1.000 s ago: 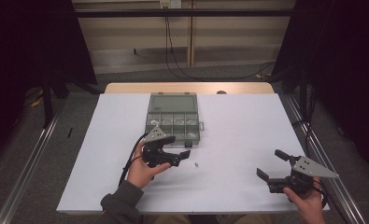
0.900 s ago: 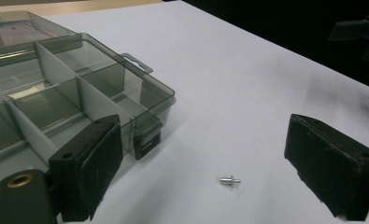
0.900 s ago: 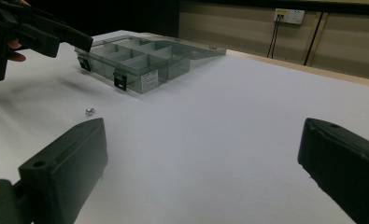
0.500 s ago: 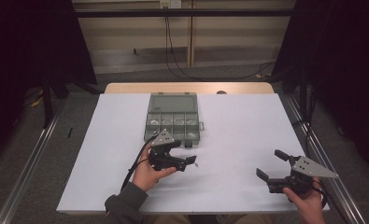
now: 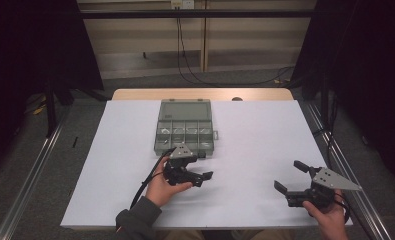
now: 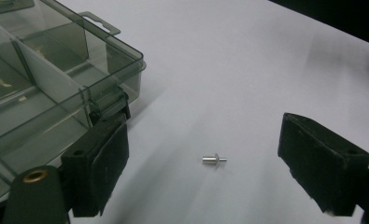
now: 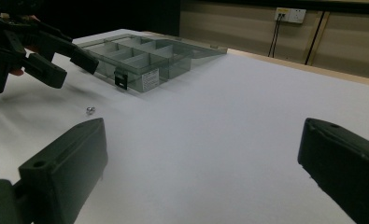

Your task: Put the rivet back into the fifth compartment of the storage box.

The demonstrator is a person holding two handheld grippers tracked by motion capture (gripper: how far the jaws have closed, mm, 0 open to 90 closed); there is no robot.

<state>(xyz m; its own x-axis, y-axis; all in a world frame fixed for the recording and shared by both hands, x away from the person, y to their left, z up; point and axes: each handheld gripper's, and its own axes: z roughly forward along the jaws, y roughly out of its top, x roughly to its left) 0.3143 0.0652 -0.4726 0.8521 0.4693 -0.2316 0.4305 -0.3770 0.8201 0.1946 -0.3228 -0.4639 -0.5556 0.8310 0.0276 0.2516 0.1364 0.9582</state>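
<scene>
Your left gripper has just been closing, jaws wide around the rivet, not touching. It can roll away. Right gripper gapes empty.

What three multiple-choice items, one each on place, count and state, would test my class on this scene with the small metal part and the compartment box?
1. Where does the small metal part lie?
A. in a box compartment
B. on the white table sheet, between the left gripper's jaws
C. clamped in the right gripper

2. How many grippers are at the table?
A. one
B. two
C. three

3. How is the compartment box?
A. lid open
B. lid shut
C. turned upside down

Key: 1 B, the left gripper view shows the part on the sheet with a jaw to each side, neither touching it. 2 B, the high view shows one in each hand. 3 A, the lid lies folded back behind the dividers.
</scene>
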